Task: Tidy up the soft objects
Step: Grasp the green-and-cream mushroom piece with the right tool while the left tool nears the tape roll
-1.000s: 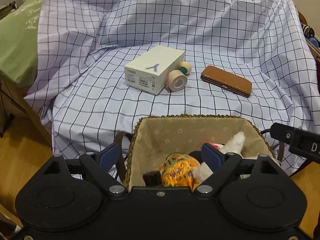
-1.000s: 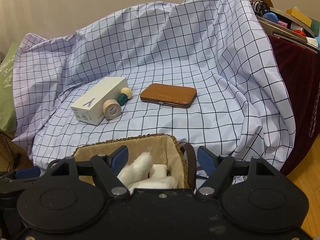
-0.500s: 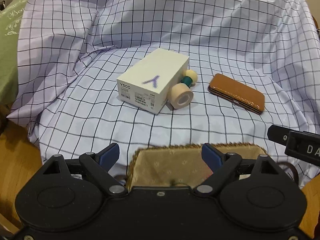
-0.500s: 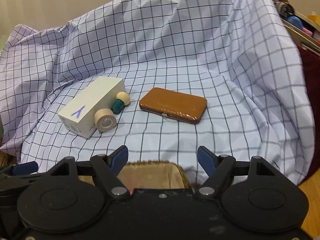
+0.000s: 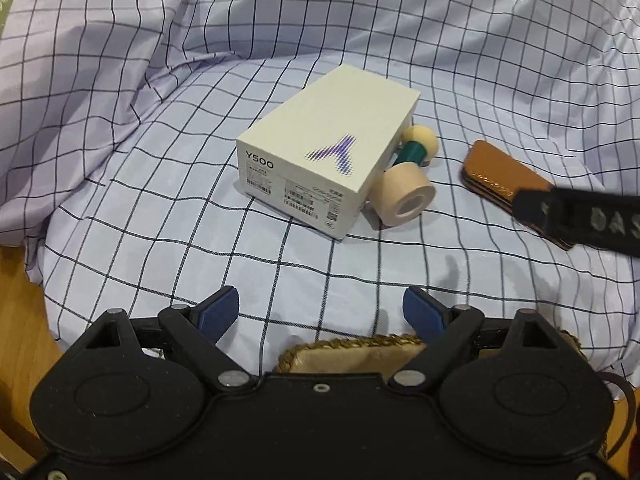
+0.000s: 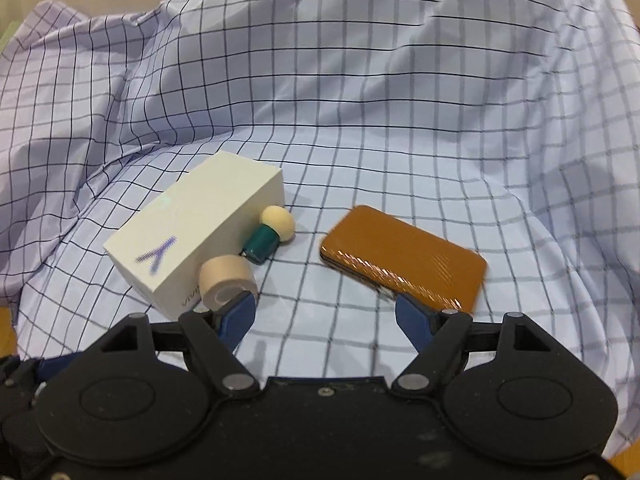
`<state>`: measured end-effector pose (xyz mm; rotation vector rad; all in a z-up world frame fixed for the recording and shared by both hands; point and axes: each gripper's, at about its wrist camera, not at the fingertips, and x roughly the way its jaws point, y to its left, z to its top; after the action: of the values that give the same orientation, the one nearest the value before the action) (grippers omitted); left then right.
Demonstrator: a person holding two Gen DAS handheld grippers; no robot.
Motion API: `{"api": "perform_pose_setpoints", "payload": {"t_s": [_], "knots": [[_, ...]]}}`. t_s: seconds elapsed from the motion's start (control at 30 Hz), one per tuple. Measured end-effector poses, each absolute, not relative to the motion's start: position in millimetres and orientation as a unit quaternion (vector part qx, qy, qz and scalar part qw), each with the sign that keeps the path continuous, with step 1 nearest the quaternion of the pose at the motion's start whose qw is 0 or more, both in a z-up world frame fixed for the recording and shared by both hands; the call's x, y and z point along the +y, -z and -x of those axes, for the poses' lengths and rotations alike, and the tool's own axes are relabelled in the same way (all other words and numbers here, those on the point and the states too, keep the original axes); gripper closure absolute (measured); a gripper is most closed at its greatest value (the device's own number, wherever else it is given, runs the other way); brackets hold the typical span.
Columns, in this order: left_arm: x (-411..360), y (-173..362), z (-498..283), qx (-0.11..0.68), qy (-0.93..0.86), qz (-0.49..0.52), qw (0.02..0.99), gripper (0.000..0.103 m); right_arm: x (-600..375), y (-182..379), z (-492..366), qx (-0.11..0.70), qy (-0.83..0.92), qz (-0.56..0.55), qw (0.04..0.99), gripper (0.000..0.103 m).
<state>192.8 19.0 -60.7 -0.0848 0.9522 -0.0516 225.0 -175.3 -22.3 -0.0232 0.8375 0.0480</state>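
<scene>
I have both grippers empty over the checked cloth: the left gripper (image 5: 322, 308) spread wide, the right gripper (image 6: 324, 316) parted too. Near me the woven basket (image 5: 352, 354) shows only its rim, so I cannot see any soft things in it. Farther off lie a white box (image 5: 320, 168), tape roll (image 5: 404, 198), green-bodied peg (image 5: 416, 148) and brown case (image 6: 404, 258) (all hard-looking, so probably to stay out).

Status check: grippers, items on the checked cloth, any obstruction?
Left gripper open, empty. Right gripper open, empty. White box, tape roll, brown case on checked cloth; basket rim below left gripper. Nothing blocking.
</scene>
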Motion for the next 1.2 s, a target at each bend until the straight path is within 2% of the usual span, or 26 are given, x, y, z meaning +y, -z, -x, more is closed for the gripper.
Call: {"api": "perform_pose_setpoints", "payload": {"t_s": [0.53, 0.97, 1.2], "knots": [[21, 87, -211, 0.494, 0.024, 0.05, 0.868, 0.017, -134, 50, -298, 0.418, -0.053, 0.042, 0.906, 0.026], [19, 88, -211, 0.495, 0.024, 0.046, 0.867, 0.016, -155, 56, -275, 0.446, -0.069, 0.043, 0.891, 0.024], [18, 89, -211, 0.496, 0.024, 0.045, 0.867, 0.016, -165, 47, -269, 0.435, -0.072, 0.038, 0.897, 0.023]]}}
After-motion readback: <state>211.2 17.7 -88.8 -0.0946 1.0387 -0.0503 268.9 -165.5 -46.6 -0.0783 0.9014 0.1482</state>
